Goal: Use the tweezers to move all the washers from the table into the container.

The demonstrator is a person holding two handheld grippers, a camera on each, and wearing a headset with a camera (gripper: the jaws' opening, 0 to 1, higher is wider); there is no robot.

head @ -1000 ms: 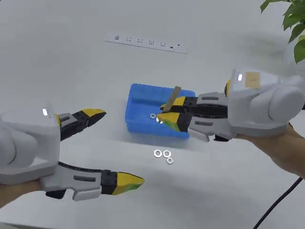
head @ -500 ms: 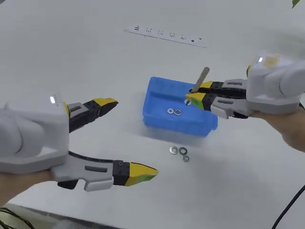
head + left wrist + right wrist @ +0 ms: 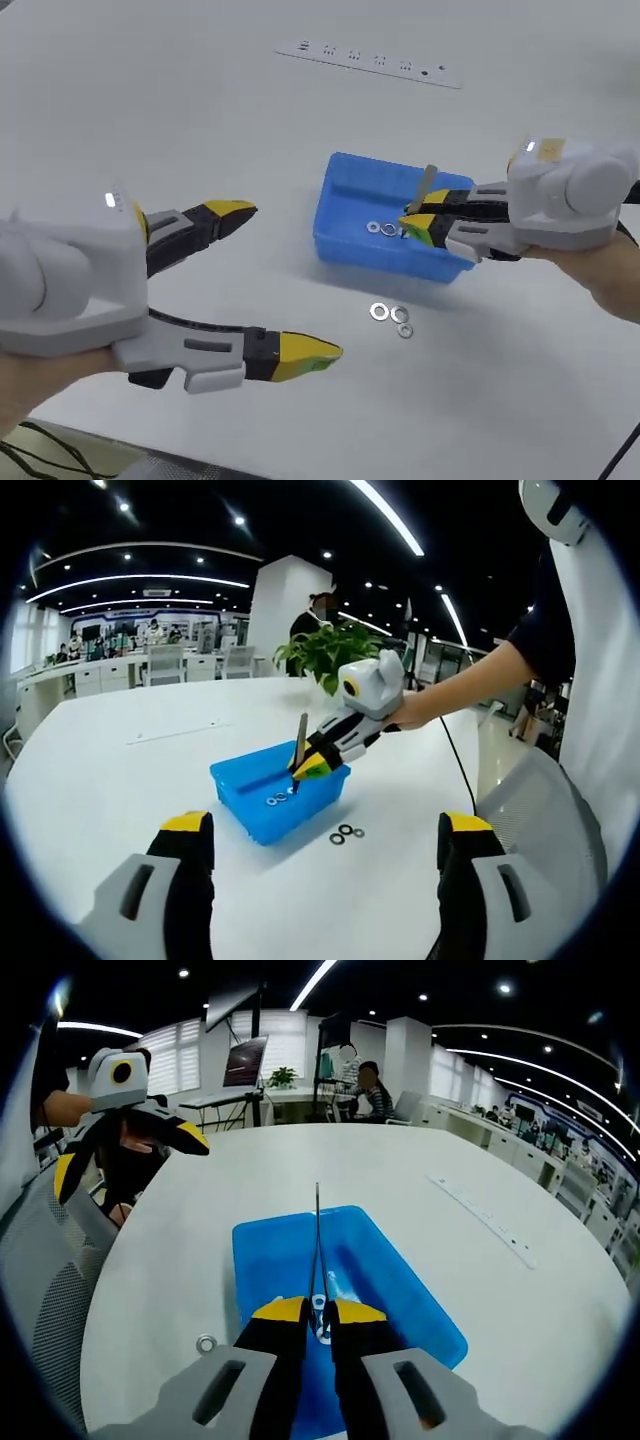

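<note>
Pinched the tweezers (image 3: 427, 186) in the closed right gripper (image 3: 418, 218) above the blue container (image 3: 372, 255), probably to release a washer there, and held the left gripper (image 3: 288, 280) wide open and idle, with three washers (image 3: 390, 318) on the table (image 3: 200, 120) just beside that container.

My left gripper (image 3: 325, 823) with jaws wide apart, facing the blue container (image 3: 250, 798) on the white table (image 3: 120, 780).

I see my two yellow-tipped jaws rising from the bottom, one at each side, with nothing between them. Ahead, the right gripper (image 3: 310, 767) comes in from the right on a person's arm (image 3: 460, 680); its jaws are pressed together on the tweezers (image 3: 301, 738), which stand almost upright with the lower end over the inside of the container. A few washers (image 3: 275, 799) lie inside it. Three loose washers (image 3: 345, 833) lie close together on the table, just beside the container's near wall. Farther back are a power strip (image 3: 170, 732) and a green plant (image 3: 325, 650).
</note>
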